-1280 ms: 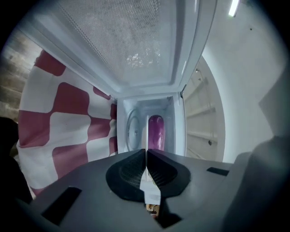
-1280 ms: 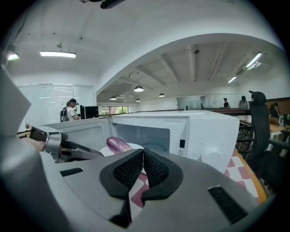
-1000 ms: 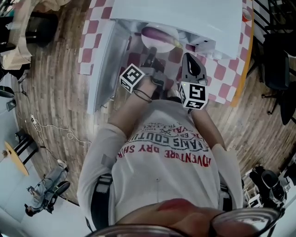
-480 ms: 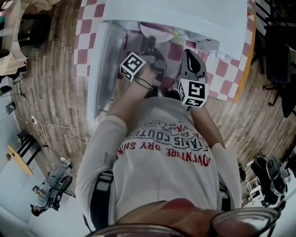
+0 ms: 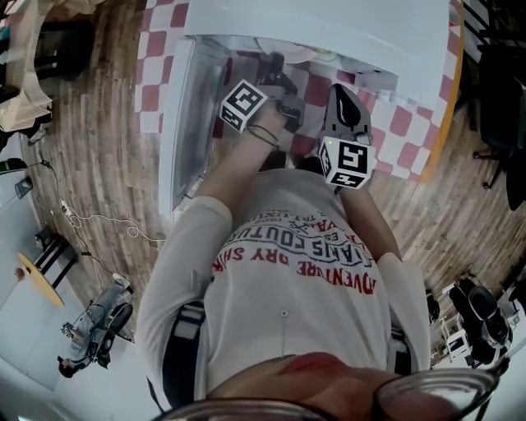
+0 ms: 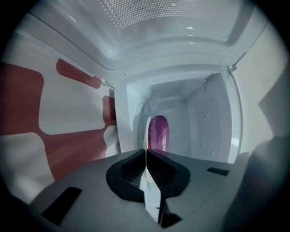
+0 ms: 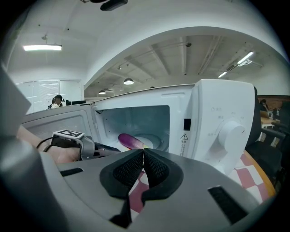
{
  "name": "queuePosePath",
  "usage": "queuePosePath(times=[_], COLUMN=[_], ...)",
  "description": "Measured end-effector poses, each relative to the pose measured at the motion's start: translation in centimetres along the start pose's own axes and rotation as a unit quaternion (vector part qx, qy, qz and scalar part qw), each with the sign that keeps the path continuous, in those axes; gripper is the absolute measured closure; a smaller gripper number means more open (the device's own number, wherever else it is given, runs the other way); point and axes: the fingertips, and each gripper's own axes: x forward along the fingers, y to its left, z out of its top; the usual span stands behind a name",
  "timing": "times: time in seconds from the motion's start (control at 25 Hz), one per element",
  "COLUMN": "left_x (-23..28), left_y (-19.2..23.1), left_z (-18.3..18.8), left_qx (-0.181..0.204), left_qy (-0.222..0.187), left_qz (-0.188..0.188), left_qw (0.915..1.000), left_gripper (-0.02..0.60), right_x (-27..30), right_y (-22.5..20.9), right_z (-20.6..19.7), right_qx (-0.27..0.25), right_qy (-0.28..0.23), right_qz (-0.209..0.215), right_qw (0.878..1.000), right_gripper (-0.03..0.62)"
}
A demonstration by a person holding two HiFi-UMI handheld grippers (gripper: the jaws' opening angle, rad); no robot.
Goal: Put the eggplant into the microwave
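The purple eggplant (image 6: 158, 131) lies on the turntable plate inside the white microwave (image 7: 226, 131), free of both grippers. It also shows in the right gripper view, eggplant (image 7: 130, 141). The microwave's door (image 5: 193, 123) hangs open to the left. My left gripper (image 6: 145, 152) is shut and empty just before the opening, pointing at the eggplant. In the head view the left gripper (image 5: 274, 66) reaches the cavity's front edge, and the microwave's top (image 5: 329, 25) hides the eggplant. My right gripper (image 5: 341, 92) hovers shut and empty in front of the control panel, right gripper (image 7: 143, 152).
The microwave stands on a red-and-white checked tablecloth (image 5: 411, 131). Its knob panel (image 7: 231, 133) is right of the cavity. The table's edge (image 5: 440, 123) borders wooden floor (image 5: 99, 148). Dark chairs (image 5: 501, 90) stand at the right.
My left gripper has shifted a little and sunk before the opening, still shut. The head view has moved, so the microwave's top now covers the eggplant. The right gripper has hardly moved.
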Motion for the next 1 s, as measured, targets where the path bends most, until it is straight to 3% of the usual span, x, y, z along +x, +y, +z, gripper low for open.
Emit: queuePosePath(times=[0.6, 0.84, 1.0], left_x=[0.9, 1.0, 0.4], left_y=[-0.2, -2.5, -1.8], left_z=[0.1, -0.1, -0.6], left_qx=[0.026, 0.016, -0.006], left_qy=[-0.015, -0.011, -0.008], left_qz=[0.024, -0.023, -0.009], left_qw=[0.9993, 0.9996, 0.9999], left_gripper=[0.547, 0.369, 0.303], right_x=[-0.2, -0.6, -1.1], right_y=[-0.4, -0.5, -0.4], right_z=[0.6, 0.7, 0.8], right_qx=[0.003, 0.0, -0.004], right_qy=[-0.005, -0.007, -0.008], right_qz=[-0.001, -0.002, 0.002], right_qw=[1.0, 1.0, 1.0], right_gripper=[0.568, 0.568, 0.568])
